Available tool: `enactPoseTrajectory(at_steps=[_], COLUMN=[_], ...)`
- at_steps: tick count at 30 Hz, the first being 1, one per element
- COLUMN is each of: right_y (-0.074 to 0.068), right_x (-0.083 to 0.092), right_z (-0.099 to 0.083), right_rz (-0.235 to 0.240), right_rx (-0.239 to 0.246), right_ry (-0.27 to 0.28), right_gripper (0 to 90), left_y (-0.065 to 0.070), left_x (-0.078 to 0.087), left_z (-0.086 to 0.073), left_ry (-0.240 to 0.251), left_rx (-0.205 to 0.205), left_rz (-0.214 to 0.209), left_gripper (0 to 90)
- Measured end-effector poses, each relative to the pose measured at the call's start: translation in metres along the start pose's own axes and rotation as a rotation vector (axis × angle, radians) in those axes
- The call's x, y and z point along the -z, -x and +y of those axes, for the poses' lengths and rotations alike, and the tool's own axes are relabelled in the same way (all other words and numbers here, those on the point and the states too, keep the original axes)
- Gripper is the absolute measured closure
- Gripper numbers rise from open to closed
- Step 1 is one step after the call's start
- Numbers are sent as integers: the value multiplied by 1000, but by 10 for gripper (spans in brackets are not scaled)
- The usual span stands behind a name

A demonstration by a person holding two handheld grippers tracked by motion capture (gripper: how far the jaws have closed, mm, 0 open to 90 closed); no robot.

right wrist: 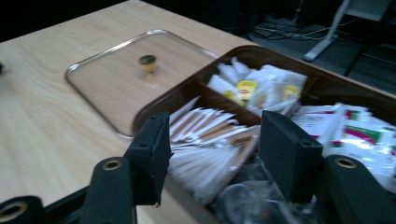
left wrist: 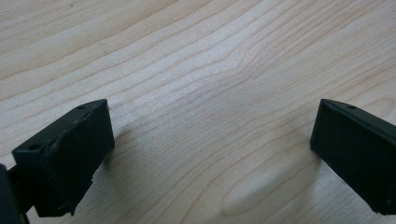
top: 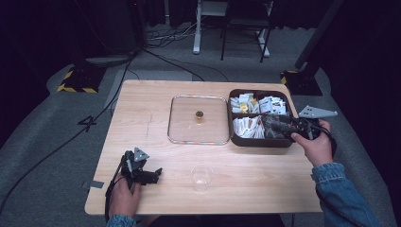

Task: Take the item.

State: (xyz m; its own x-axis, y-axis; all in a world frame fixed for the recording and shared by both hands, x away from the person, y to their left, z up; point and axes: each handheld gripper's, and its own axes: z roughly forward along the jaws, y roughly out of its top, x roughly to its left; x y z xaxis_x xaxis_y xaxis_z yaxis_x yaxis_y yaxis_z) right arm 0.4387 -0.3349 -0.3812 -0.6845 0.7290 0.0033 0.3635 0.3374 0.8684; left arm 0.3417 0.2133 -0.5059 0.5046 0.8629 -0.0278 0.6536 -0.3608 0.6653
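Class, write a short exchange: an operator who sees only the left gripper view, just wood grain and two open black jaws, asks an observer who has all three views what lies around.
Operator: What stands nearest my left gripper?
Observer: A clear plastic cup stands upright on the wooden table, to the right of the left gripper in the high view and apart from it.
Operator: And where is the other gripper?
Observer: The right gripper is at the near side of the brown compartment box, with its jaws open and pointing at the stick sachets. Nothing is gripped between them.
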Motion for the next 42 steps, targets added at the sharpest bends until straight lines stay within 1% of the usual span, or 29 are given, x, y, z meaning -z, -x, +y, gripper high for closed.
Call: enactPoseTrajectory(at_steps=[3, 7, 8, 10, 12, 16, 21, 25, 29, 31, 34, 39, 40, 41, 42], right_y=[13, 30, 34, 40, 46, 50, 51, 52, 52, 53, 54, 58, 58, 60, 60], right_x=[-1, -5, -6, -8, -12, -19, -28, -34, -42, -46, -50, -54, -54, -54, -54], right_z=[1, -1, -2, -4, -7, -14, -24, -29, -33, -35, -38, -42, -42, -43, -44], right_rz=[-17, -44, -51, -63, -78, -95, -97, -106, -121, -131, -143, -169, -169, -174, -173], right_rx=[-12, -26, -23, -28, -28, -25, -32, -62, -49, -46, -55, -68, -68, -76, -85], right_ry=[-14, -56, -68, -87, -112, -122, -149, -163, -190, -208, -228, -249, -249, -255, -253], right_gripper=[452, 485, 491, 491, 473, 440, 418, 394, 386, 400, 427, 515, 515, 554, 570], left_y=[0, 0, 0, 0, 0, 0, 0, 0, 0, 0, 0, 0, 0, 0, 0], left_x=[0, 0, 0, 0, 0, 0, 0, 0, 0, 0, 0, 0, 0, 0, 0], left_z=[0, 0, 0, 0, 0, 0, 0, 0, 0, 0, 0, 0, 0, 0, 0], left_ry=[2, -1, 1, 1, 1, 1, 1, 2, -1, 1, -1, 1, 1, 0, 1], left_rx=[2, -1, 0, 1, -1, -1, 0, 2, 0, 0, -1, 0, 0, -1, 0], left_rz=[-2, -2, -1, -2, -1, -1, -1, -2, -2, 0, -2, -1, -1, -1, -1], left_gripper=[0, 0, 0, 0, 0, 0, 0, 0, 0, 0, 0, 0, 0, 0, 0])
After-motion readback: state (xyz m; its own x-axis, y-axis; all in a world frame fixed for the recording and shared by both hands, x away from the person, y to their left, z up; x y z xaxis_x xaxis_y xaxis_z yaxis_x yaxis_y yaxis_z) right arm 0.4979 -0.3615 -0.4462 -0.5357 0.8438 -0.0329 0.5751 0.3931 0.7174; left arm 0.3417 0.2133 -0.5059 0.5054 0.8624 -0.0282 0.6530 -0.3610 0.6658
